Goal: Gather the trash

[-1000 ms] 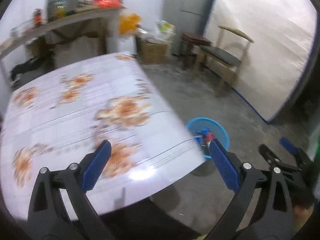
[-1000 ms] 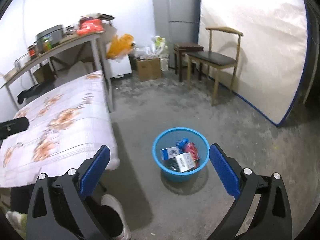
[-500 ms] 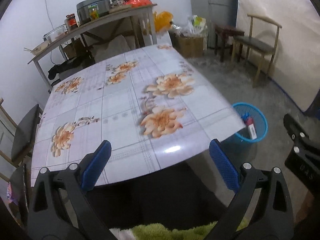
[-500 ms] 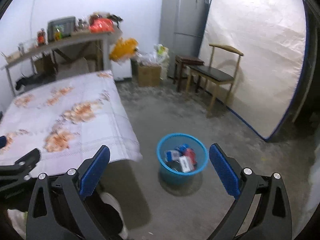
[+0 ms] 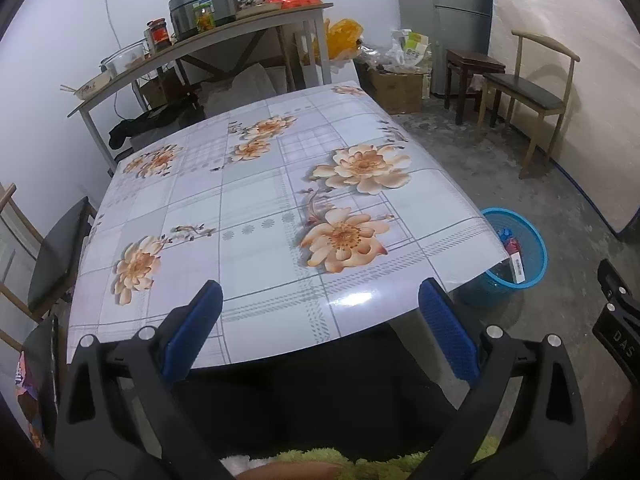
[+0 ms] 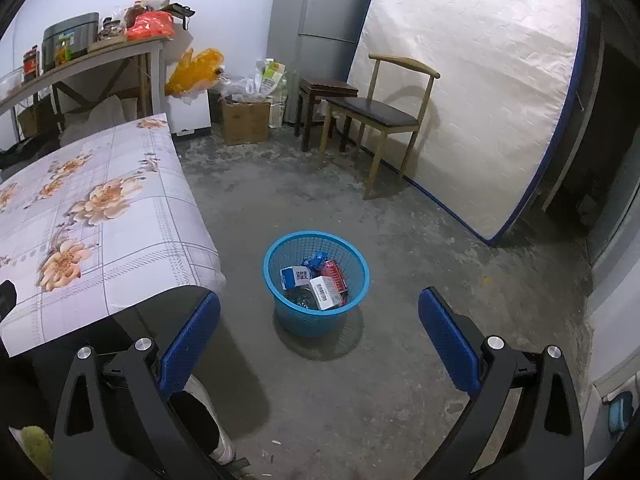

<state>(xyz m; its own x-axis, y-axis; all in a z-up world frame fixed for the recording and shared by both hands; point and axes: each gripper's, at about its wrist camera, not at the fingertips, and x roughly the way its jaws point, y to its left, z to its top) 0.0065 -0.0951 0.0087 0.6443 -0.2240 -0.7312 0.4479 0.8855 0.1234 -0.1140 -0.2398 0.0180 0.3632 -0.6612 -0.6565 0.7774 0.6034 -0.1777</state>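
both grippers (image 5: pixel 318 330) (image 6: pixel 319 340) agape, empty

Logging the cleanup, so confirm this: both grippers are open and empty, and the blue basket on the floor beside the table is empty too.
The blue basket is not empty: the right wrist view shows cartons and wrappers inside it. The rest stands: left gripper and right gripper are open and hold nothing, and the basket sits on the floor beside the table.
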